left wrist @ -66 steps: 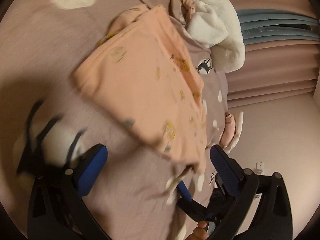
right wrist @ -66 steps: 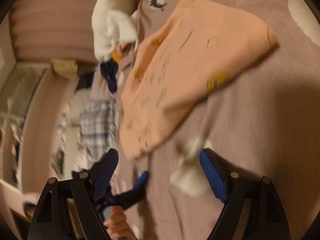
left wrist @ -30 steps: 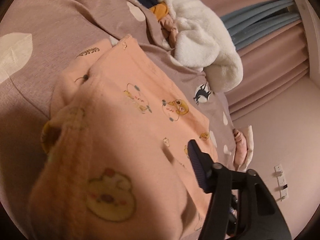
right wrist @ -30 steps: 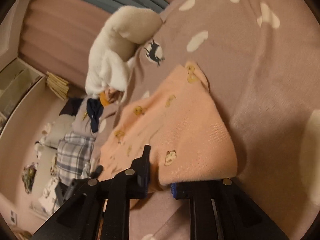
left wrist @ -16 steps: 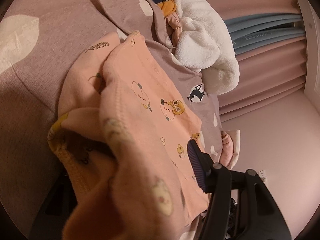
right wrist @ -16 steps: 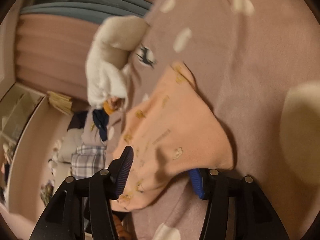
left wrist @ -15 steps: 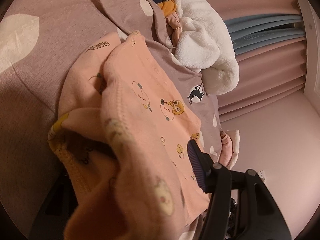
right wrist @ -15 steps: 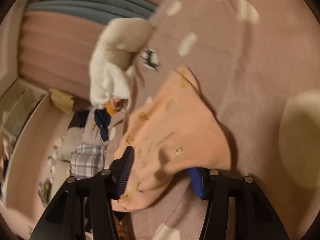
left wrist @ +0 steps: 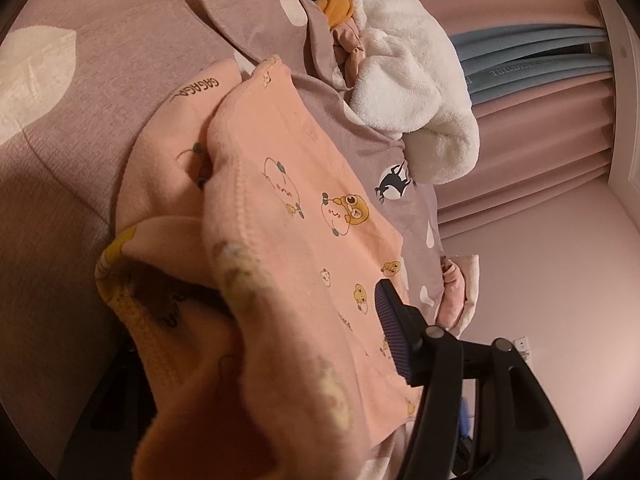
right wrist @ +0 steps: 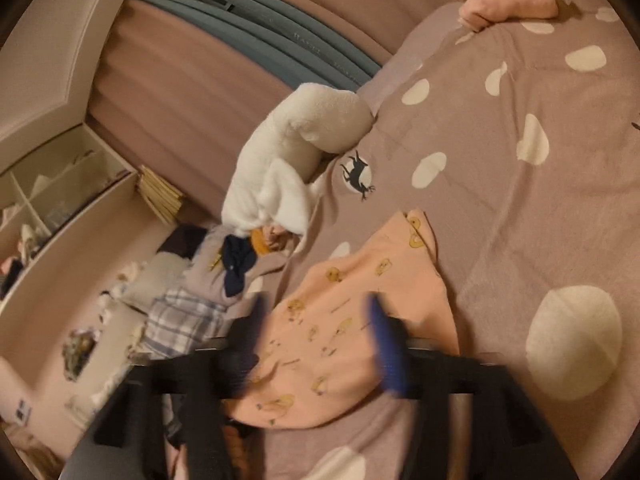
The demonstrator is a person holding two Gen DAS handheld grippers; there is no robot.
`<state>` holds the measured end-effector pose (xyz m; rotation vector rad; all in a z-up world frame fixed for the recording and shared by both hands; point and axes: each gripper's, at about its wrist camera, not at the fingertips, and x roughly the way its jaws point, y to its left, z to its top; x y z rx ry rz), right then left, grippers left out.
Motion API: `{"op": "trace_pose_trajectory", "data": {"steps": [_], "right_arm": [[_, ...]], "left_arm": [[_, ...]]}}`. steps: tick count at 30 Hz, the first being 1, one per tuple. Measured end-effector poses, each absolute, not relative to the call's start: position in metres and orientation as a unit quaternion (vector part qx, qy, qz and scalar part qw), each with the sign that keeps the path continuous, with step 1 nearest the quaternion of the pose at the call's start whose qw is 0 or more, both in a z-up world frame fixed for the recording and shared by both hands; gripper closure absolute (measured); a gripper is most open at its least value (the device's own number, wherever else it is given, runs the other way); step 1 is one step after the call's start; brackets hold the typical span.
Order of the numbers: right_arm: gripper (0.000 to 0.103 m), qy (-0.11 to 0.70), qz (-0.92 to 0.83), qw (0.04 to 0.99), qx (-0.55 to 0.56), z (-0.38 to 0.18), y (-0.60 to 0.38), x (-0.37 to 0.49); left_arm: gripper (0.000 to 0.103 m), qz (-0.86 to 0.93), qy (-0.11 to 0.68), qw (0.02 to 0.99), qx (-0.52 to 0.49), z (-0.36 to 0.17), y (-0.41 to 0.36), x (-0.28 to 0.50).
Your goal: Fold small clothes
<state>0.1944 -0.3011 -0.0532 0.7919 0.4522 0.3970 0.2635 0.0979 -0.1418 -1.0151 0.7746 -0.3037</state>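
Where its fabric doubles over, the peach garment (left wrist: 304,240) shows "GAGAGA" print and lies on the bed cover (right wrist: 500,200). The left hand-held gripper (left wrist: 280,344) stays clamped on its bunched edge. The right hand-held gripper (right wrist: 316,344), pinching the garment a second ago, is opening, pads clear.

both wrist views close, sharing peach garment (left wrist: 304,216)

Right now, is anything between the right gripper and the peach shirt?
Nothing visible is. The right gripper is just above the peach shirt, its jaws opening with no cloth pinched between them. The white fluffy thing sits well behind the shirt.
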Motion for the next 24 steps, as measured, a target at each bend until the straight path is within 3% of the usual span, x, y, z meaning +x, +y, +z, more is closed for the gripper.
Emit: {"op": "trace_pose_trajectory", "data": {"steps": [1,6,14,20,24], "right_arm": [[0.008,0.23,0.184,0.875,0.384,-0.055,-0.303,0.196],[0.007,0.304,0.186,0.815,0.457,-0.082,-0.313,0.214],[0.007,0.386,0.27,0.739,0.482,-0.107,-0.275,0.236],[0.007,0.365,0.272,0.74,0.495,-0.117,-0.26,0.253],[0.007,0.315,0.263,0.762,0.501,-0.117,-0.263,0.267]], "left_arm": [[0.043,-0.141,0.361,0.794,-0.468,-0.141,0.097,0.263],[0.039,-0.142,0.362,0.801,-0.455,-0.139,0.093,0.264],[0.038,-0.139,0.365,0.811,-0.436,-0.139,0.088,0.265],[0.036,-0.141,0.364,0.811,-0.435,-0.14,0.088,0.266],[0.025,-0.142,0.352,0.817,-0.435,-0.138,0.086,0.267]]}}
